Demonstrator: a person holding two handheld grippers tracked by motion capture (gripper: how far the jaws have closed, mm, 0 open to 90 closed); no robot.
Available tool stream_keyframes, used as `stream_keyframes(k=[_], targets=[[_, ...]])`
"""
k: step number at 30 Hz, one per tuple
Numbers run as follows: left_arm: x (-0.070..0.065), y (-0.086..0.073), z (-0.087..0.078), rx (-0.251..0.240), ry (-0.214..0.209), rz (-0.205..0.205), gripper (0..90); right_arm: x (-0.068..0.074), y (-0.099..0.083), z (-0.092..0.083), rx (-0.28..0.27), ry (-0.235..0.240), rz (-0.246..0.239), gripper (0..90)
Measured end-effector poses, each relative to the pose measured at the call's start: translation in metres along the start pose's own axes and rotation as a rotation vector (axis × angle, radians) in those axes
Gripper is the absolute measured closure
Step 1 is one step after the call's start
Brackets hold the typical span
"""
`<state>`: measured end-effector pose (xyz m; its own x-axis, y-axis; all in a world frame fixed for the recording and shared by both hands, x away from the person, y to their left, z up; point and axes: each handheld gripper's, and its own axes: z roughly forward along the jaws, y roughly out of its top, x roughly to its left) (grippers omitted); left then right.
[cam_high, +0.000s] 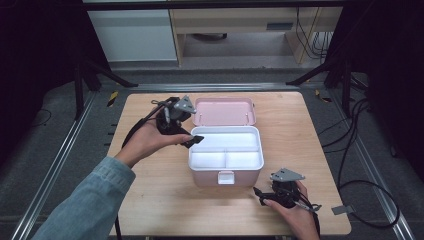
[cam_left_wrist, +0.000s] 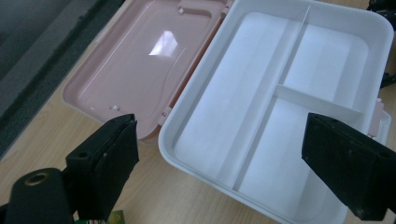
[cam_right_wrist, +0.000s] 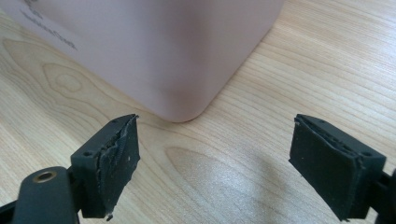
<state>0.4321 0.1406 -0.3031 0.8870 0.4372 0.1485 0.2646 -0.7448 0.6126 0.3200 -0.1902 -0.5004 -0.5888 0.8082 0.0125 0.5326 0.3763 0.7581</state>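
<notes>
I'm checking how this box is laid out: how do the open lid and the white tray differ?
The lid is pink, while the tray is white. The lid lies flat, swung back behind the box on the table; the tray sits in the box body. The lid's inside is one shallow, undivided panel; the tray is deeper and split by dividers into one long section and two smaller ones. Both are rounded rectangles of similar outline, and both hold nothing.
</notes>
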Motion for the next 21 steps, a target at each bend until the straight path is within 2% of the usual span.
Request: stream_keyframes(k=[6,9,10,11,13,14,15,21], targets=[[0.003,0.02,0.019,0.041,-0.051,0.046,15.8,0.0,-0.001,0.001,0.007,0.005,-0.005,16.8],[0.001,0.026,0.029,0.074,-0.075,0.085,21.9,-0.001,-0.001,0.001,0.012,0.004,-0.002,17.4],[0.0,0.029,0.035,0.097,-0.099,0.103,26.1,-0.003,-0.002,0.001,0.012,0.005,0.004,18.0],[0.0,0.029,0.035,0.097,-0.099,0.103,29.2,-0.003,-0.002,0.001,0.012,0.005,0.004,18.0],[-0.002,0.032,0.041,0.126,-0.105,0.133,31.7,-0.004,-0.003,0.0,0.013,-0.001,0.008,18.5],[-0.004,0.034,0.048,0.155,-0.123,0.155,35.1,-0.005,-0.004,-0.002,0.013,-0.003,0.011,19.0],[-0.004,0.034,0.048,0.155,-0.123,0.155,37.9,-0.006,-0.004,-0.002,0.011,-0.005,0.013,19.1],[-0.014,0.037,0.069,0.227,-0.172,0.218,48.7,-0.005,-0.005,-0.004,0.011,-0.004,0.012,20.2]])
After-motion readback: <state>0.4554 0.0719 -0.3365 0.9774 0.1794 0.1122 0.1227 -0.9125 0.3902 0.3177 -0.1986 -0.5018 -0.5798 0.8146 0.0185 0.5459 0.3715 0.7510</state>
